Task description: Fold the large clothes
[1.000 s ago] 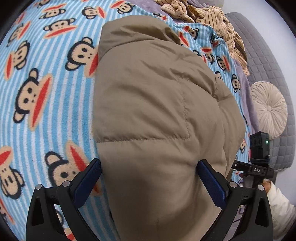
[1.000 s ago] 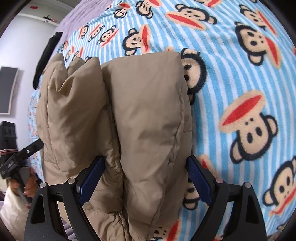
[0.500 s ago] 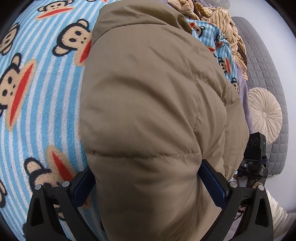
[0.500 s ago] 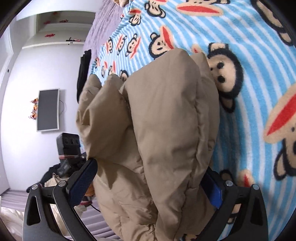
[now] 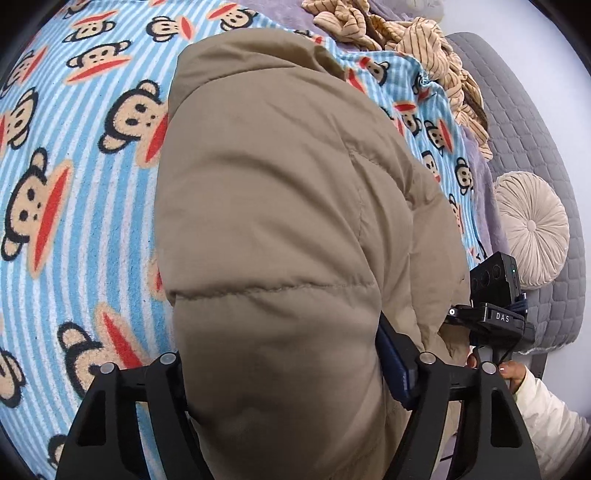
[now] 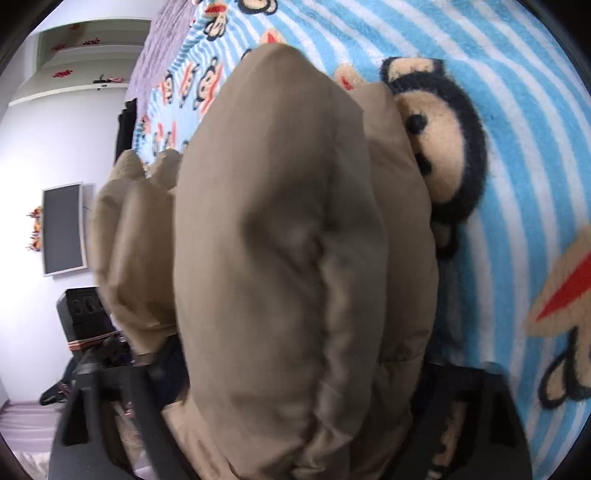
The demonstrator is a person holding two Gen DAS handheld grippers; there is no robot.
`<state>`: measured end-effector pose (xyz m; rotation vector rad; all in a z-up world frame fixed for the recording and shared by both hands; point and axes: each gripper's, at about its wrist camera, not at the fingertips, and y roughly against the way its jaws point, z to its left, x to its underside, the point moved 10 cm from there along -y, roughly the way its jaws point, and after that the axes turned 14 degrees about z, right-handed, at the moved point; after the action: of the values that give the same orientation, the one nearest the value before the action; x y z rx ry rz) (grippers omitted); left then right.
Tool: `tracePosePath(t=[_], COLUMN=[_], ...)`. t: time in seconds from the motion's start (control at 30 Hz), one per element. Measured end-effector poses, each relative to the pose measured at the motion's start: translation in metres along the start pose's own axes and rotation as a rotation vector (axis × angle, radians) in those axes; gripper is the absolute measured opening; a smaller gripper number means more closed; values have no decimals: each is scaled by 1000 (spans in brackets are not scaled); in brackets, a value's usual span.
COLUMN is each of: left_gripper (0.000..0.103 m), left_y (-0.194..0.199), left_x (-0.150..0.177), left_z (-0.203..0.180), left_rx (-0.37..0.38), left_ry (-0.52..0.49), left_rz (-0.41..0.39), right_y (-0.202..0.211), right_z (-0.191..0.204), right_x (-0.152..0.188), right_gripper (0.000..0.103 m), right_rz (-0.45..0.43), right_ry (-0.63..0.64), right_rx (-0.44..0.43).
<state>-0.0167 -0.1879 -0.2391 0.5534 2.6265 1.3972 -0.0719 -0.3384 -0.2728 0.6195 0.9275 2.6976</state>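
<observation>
Jacket [image 5: 280, 206] matt quilted cloth; blanket [image 5: 74, 206] fuzzy fleece; cushion [image 5: 532, 229] pleated velvet.

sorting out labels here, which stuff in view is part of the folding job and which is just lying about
Job: jacket, left gripper, right gripper, both clamped on it.

Lying about: monkey blanket underneath, striped cloth, round cushion, screen.

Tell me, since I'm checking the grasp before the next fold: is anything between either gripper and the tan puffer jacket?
Nothing visible. The tan puffer jacket bulges between the fingers of the left gripper and of the right gripper, lying on the monkey-print blanket. Contact itself is hidden by fabric.
</observation>
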Motion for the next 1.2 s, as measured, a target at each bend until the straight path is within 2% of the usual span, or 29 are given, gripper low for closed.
tracePosePath(t=[0.03,0.13,0.33,0.47,0.63,0.73,0.8,0.87,0.93,1.0,1.1,1.2], left_gripper=[73,72,72,72,72,72,75,80,80,79,79,79], left_y=[5,23,78,134,197,213,206,194,195,210,240,271], left_x=[0,-3,-18,-34,-55,-68,-78,-82,-81,-79,-81,-98], left_z=[0,1,22,55,121,169,200,232,246,247,239,238], left_rx=[7,29,72,26,-59,-108,-136,-155,-143,-188,-277,-331], left_ry=[-7,-39,-100,-124,-90,-53,14,101,139,127,66,37], left_rz=[-5,-26,-52,-93,-179,-209,-196,-169,-168,-206,-302,-399], right_y=[3,9,8,-11,-65,-99,-123,-147,-160,-161,-137,-80], right_z=[3,18,63,108,173,205,217,221,210,207,192,192], right_x=[2,9,12,9,-19,-39,-56,-77,-86,-87,-72,-57], right_gripper=[65,53,50,50,50,50,50,50,52,53,58,58], right_rz=[-9,-35,-122,-177,-153,-130,-114,-99,-95,-95,-127,-303], right_ry=[4,39,74,92,162,197,198,180,122,85,84,124], right_rx=[-6,-4,-30,-51,-93,-97,-90,-59,-10,-4,114,295])
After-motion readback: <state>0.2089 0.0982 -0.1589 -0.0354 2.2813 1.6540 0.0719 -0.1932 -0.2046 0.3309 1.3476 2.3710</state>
